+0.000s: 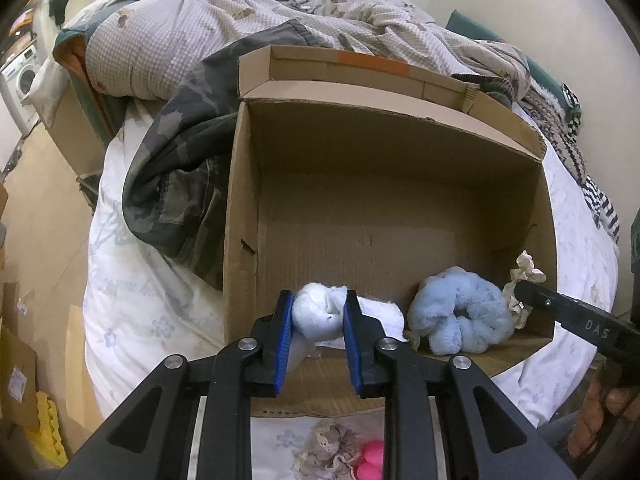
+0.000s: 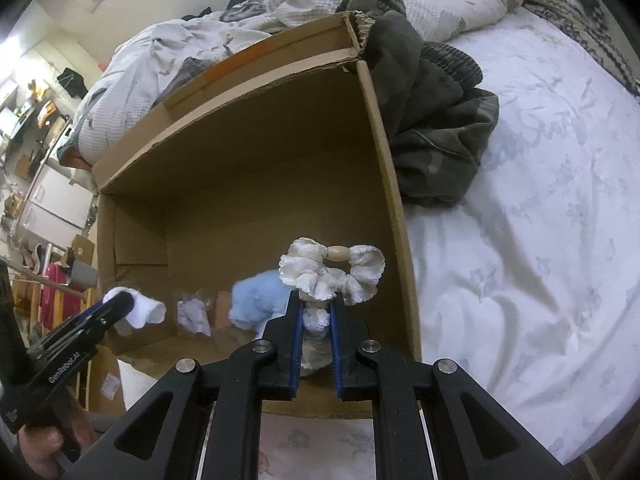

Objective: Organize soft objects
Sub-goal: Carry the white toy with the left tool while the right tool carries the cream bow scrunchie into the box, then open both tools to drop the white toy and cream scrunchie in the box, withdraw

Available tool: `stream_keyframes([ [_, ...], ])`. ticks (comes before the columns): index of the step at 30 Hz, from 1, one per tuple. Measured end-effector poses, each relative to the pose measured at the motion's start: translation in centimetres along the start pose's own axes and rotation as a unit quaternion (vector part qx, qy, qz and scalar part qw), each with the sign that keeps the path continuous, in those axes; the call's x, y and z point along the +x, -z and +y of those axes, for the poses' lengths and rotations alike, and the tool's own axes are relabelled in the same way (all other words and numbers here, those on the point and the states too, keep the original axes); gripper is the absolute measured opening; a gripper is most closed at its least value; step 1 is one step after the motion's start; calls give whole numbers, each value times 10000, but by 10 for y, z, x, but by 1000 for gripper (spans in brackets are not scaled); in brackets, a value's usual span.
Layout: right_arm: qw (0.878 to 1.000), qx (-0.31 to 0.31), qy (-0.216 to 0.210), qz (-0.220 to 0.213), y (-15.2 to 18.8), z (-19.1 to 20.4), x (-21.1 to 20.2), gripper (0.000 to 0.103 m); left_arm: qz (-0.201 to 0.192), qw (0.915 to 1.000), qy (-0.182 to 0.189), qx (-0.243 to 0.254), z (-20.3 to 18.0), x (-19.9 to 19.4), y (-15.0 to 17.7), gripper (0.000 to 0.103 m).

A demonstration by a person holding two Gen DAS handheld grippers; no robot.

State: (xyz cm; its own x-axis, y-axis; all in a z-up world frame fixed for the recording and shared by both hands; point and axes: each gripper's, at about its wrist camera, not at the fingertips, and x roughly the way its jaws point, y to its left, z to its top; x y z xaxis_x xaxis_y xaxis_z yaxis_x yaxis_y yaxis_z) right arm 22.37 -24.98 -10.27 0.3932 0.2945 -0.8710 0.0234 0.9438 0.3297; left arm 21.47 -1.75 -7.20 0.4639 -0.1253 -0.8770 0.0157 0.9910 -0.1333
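Observation:
An open cardboard box point(image 1: 384, 184) point(image 2: 248, 168) lies on the bed. My left gripper point(image 1: 318, 304) is shut on a white rolled sock point(image 1: 320, 312) over the box's near edge; it also shows in the right wrist view point(image 2: 140, 308). A fluffy blue scrunchie point(image 1: 460, 316) point(image 2: 256, 300) lies inside the box at the near right. My right gripper point(image 2: 314, 300) is shut on a cream lace scrunchie point(image 2: 332, 272) with a wooden bead, held over the box's right side; it shows in the left wrist view point(image 1: 524, 276). A small clear bag point(image 2: 194, 312) lies inside the box.
A beige lace scrunchie point(image 1: 328, 448) and pink balls point(image 1: 370, 460) lie on the sheet in front of the box. A camouflage garment point(image 1: 180, 168) point(image 2: 432, 128) lies beside the box. A rumpled quilt point(image 1: 240, 24) is behind it. White floral sheet point(image 2: 540, 240) spreads to the right.

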Motion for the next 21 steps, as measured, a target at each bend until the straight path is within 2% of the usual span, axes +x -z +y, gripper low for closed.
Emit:
stream_keyframes([
  [9,9997,-131,187,-7,1,2,1,14,125,9999,48,68,-4,3,2,23],
  [10,9998,-116,170,6,1,2,2,17,138,9999,65,66,-4,4,3,25],
  [12,9999,-63,146,3,0,1,1,26,164,9998,117,42,-5,3,2,38],
  [13,9999,-27,122,-11,-1,0,1,36,140,9998,105,14,-4,2,2,52],
  [14,10000,15,66,-36,-1,-1,-1,44,103,9999,80,-7,-5,1,2,62],
  [15,10000,59,-12,-60,-1,-2,-2,61,39,10000,49,-30,-4,-1,2,63],
  [16,9998,92,-186,-58,-1,-1,-3,69,-11,10000,45,-43,-4,-3,2,64],
  [21,9993,18,-308,-206,-2,6,-10,70,16,9999,62,-81,-4,-5,0,64],
])
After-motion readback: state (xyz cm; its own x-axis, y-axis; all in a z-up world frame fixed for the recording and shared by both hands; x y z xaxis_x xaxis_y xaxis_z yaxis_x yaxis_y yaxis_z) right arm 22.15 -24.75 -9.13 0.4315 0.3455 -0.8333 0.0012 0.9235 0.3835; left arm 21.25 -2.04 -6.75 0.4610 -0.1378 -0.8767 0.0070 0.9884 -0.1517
